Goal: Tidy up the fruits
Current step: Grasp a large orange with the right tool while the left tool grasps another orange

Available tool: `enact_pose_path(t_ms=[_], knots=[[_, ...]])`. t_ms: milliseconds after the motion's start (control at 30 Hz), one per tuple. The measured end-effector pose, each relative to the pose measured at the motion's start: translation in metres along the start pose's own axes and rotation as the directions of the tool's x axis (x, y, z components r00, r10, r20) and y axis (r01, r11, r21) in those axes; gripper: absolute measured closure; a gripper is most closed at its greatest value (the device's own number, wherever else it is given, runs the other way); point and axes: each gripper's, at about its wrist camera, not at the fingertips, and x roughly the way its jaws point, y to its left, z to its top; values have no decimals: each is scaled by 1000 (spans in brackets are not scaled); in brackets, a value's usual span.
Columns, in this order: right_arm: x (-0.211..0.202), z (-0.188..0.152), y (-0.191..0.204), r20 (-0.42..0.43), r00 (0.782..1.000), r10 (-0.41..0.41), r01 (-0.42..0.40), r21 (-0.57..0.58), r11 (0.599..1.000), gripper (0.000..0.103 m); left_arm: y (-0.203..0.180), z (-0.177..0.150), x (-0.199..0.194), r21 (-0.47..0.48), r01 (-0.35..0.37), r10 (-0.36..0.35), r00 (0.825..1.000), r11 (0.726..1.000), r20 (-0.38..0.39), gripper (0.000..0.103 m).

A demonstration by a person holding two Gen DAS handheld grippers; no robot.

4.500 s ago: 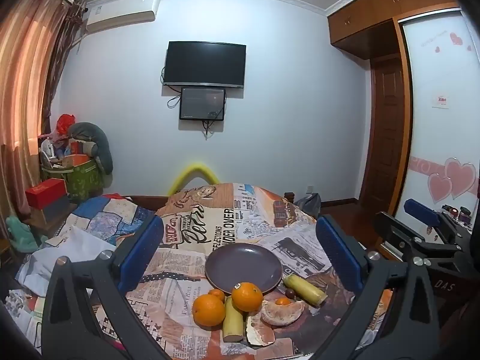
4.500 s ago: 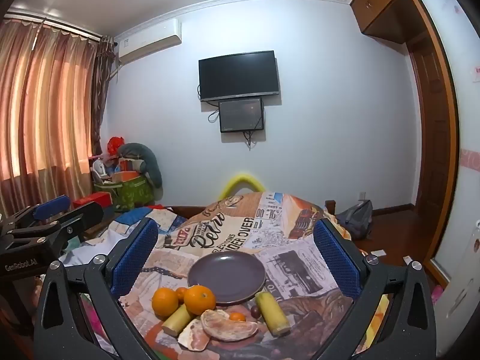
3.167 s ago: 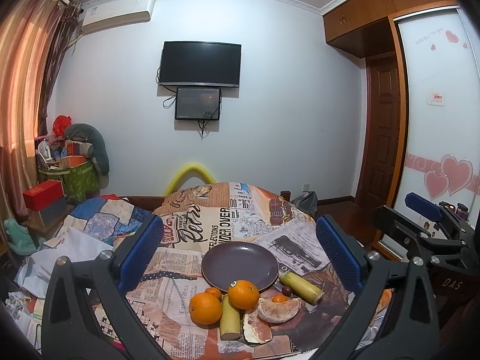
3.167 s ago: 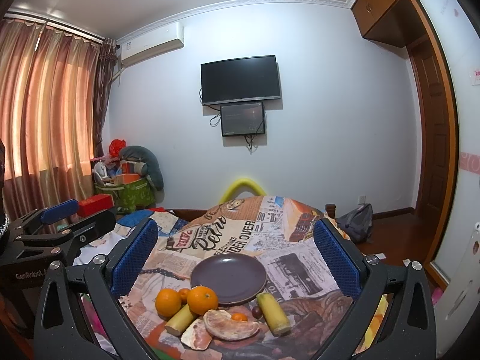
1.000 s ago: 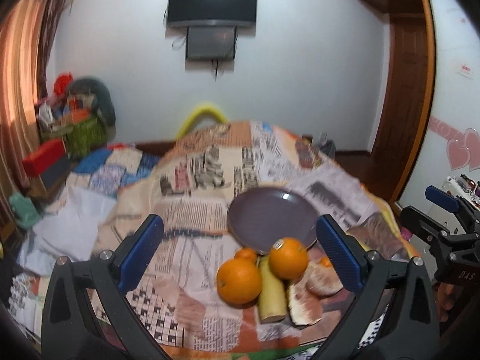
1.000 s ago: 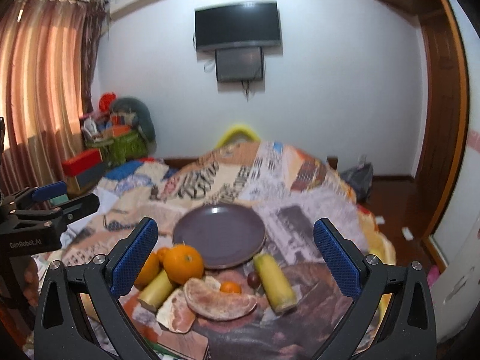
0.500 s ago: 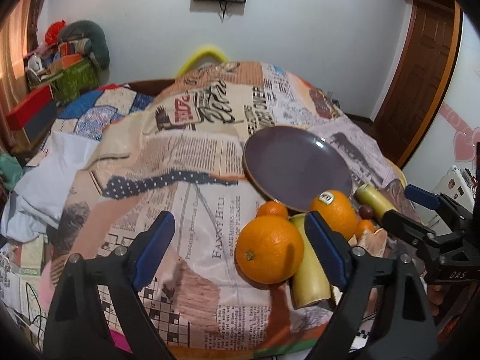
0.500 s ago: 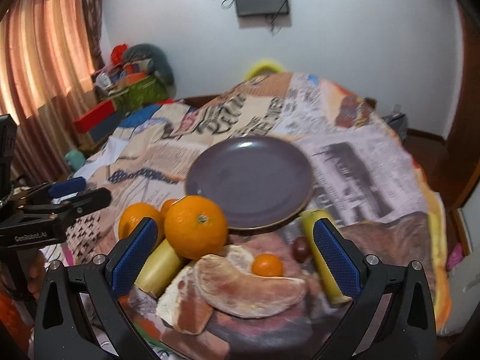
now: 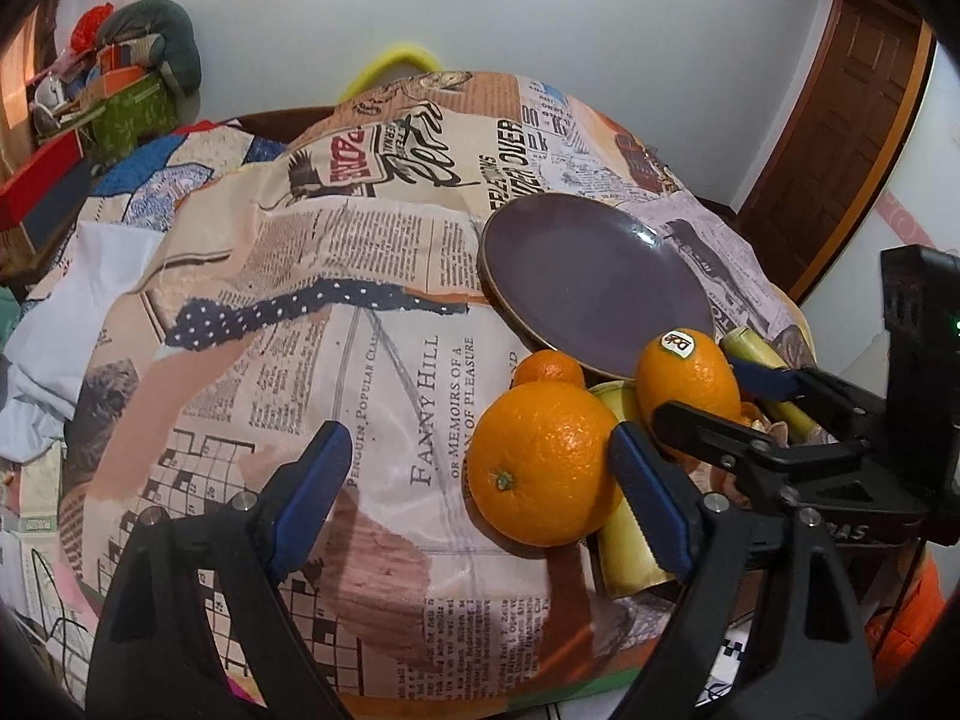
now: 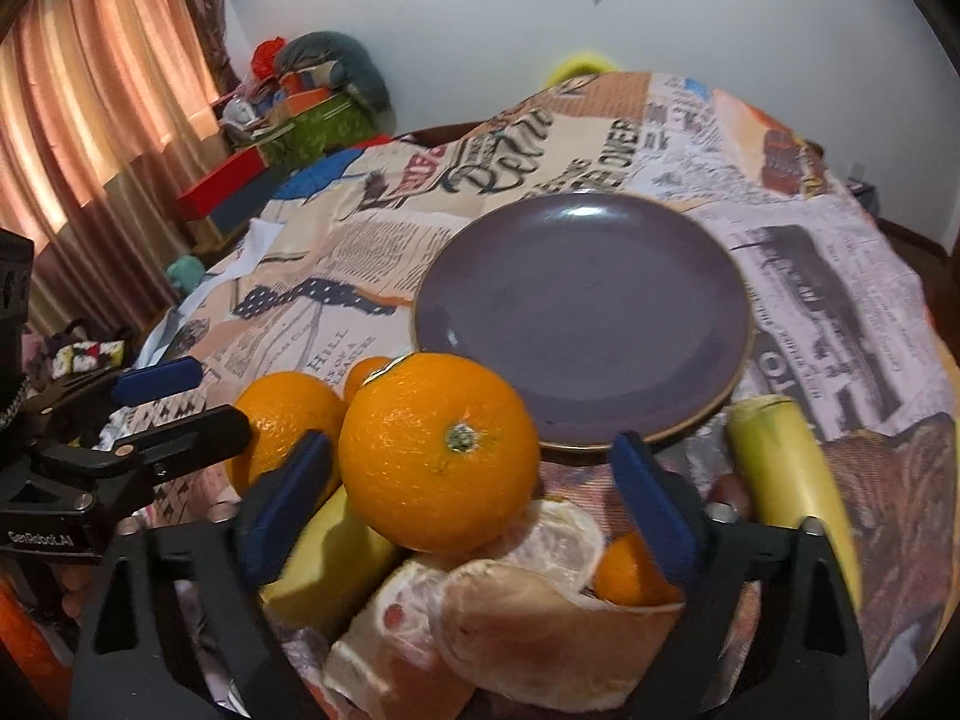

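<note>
**Both grippers spread wide at the fruit pile beside the plate**

The left gripper [image 9: 480, 480] hangs low over the newspaper-print cloth [image 9: 384, 276], its jaws spread wide. A large orange [image 9: 543, 462] sits at the inner side of its right finger, close to the blue pad or touching it; which, I cannot tell. The left finger stands well apart from that fruit, so nothing is pinched.

The right gripper [image 10: 474, 498] also has its jaws spread wide. The stickered orange [image 10: 438, 450] sits between its fingers, nearer the left pad, and neither pad clearly presses it. In the left wrist view this orange [image 9: 687, 384] shows a white label on top, and the right gripper's black fingers cross in front of it.

The fruits lie in a tight cluster on the cloth at the near edge of the purple plate [image 10: 582, 312], which holds no fruit. A small mandarin [image 9: 549, 369] sits between the two oranges, by the plate rim. A yellow-green stalk piece [image 10: 327, 558] lies under and between the oranges. A second stalk piece [image 10: 780, 468] lies to the right of the plate's near edge. In front of the stickered orange are peeled pomelo segments [image 10: 540, 618], with another mandarin [image 10: 624, 564] beside them, just inside the right gripper's right finger.

At the back, curtains [image 10: 102, 96] hang on the left and a door [image 9: 840, 138] stands on the right.
</note>
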Motion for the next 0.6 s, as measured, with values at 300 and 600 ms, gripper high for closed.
enact_pose_path(t_ms=[300, 600], knots=[[4, -4, -4, -36, 995, 96, -96, 16, 995, 42, -5, 3, 3, 6, 13, -13, 1000, 1000, -17, 15], [-31, 3, -15, 67, 997, 45, -47, 21, 999, 42, -22, 3, 15, 52, 23, -20, 999, 998, -48, 15]])
